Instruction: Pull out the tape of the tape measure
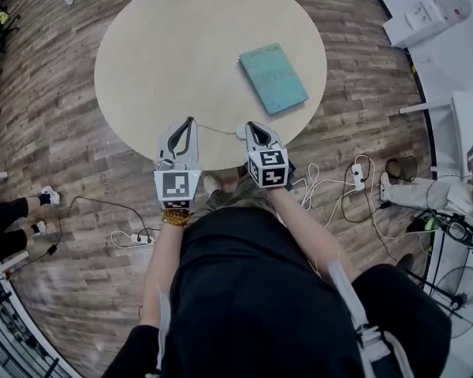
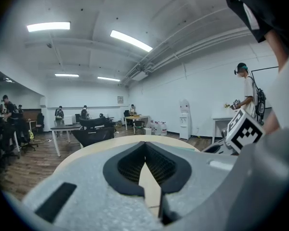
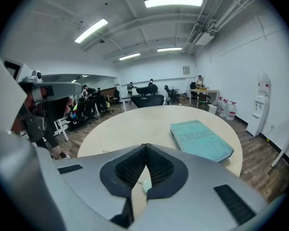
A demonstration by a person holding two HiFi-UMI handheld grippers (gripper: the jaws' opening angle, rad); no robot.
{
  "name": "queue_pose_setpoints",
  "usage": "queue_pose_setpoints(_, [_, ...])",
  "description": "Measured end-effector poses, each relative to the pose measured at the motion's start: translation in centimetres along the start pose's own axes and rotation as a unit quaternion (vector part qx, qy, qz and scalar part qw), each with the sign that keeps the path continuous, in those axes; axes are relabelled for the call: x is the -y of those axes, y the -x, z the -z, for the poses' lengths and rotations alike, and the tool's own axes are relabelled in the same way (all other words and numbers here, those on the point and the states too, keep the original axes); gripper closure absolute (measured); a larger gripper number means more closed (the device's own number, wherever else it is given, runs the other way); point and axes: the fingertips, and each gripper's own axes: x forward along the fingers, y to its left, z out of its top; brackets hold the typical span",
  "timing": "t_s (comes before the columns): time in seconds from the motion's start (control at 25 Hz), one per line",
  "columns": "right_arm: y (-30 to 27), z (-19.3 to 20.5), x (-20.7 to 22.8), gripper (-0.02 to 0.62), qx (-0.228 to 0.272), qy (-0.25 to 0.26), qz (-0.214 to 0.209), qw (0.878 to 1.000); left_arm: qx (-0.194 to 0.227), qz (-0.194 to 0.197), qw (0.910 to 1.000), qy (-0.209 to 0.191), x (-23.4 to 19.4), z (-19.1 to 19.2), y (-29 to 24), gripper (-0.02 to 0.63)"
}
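Left gripper [image 1: 191, 121] and right gripper [image 1: 250, 125] are both sitting clenched, nothing visibly pinched. Tape measure [image 1: 240, 131] is lying at table [image 1: 142, 46] near edge, just beside right tips, thin tape [image 1: 214, 128] running leftward to left tips.

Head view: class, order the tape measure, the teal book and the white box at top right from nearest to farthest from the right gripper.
From the right gripper:
1. tape measure, on the table just left of its tips.
2. teal book, farther up the table, to the right.
3. white box, off the table, top right corner.
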Motion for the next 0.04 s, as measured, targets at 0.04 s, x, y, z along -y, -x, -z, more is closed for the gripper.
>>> queue_pose_setpoints(0.04, [-0.25,0.59,0.53,0.598,-0.009,0.003,0.007,1.0,-0.002,-0.001,1.0,0.001,-0.14,0.08,0.06,0.595])
